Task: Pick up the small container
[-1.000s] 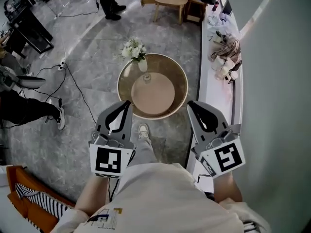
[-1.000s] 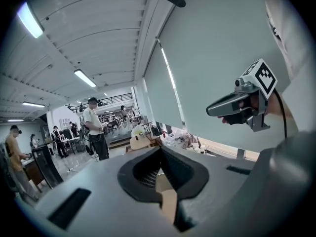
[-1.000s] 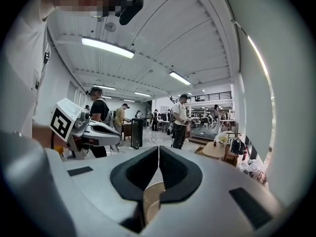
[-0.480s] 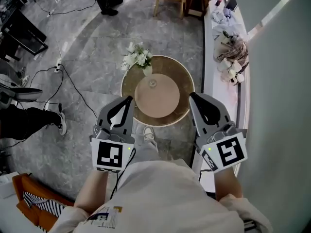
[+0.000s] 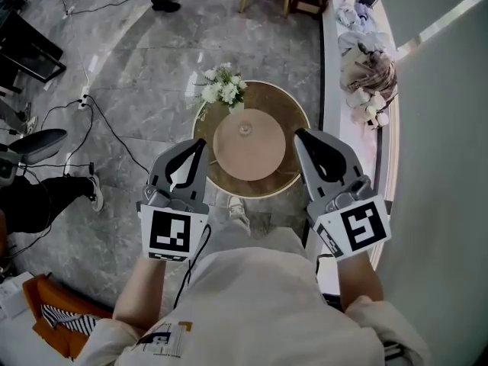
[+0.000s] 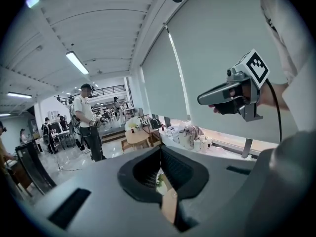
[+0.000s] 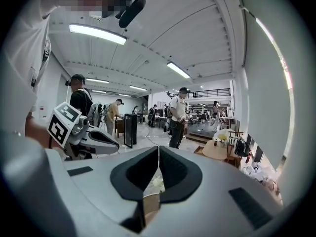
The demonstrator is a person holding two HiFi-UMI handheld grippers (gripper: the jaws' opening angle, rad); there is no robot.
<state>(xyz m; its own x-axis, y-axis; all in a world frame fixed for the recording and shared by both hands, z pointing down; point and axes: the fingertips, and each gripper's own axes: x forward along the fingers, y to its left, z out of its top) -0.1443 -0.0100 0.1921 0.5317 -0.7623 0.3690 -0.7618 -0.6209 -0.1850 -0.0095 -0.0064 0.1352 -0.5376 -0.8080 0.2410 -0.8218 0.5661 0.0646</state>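
A small clear container [image 5: 245, 129] stands on the pale inner disc of a round wooden table [image 5: 293, 170] ahead of me. Beside it, at the table's far left rim, is a white vase of white flowers [image 5: 223, 91]. My left gripper [image 5: 201, 142] hangs shut and empty over the table's near left edge. My right gripper [image 5: 298, 134] is shut and empty over the near right edge. Both are short of the container. In the left gripper view the jaws [image 6: 160, 151] meet with nothing between them, and the same holds in the right gripper view [image 7: 158, 151].
A white window ledge [image 5: 333, 90] with plush toys and cloth [image 5: 367, 75] runs along the right. Cables [image 5: 97, 118] trail over the marble floor at left, near a seated person's leg [image 5: 42, 198]. An orange chair [image 5: 44, 308] is at bottom left. People stand farther off.
Both grippers and I have moved forward toward the round table. Their tips now overlap its near edge. The jaws have stayed shut.
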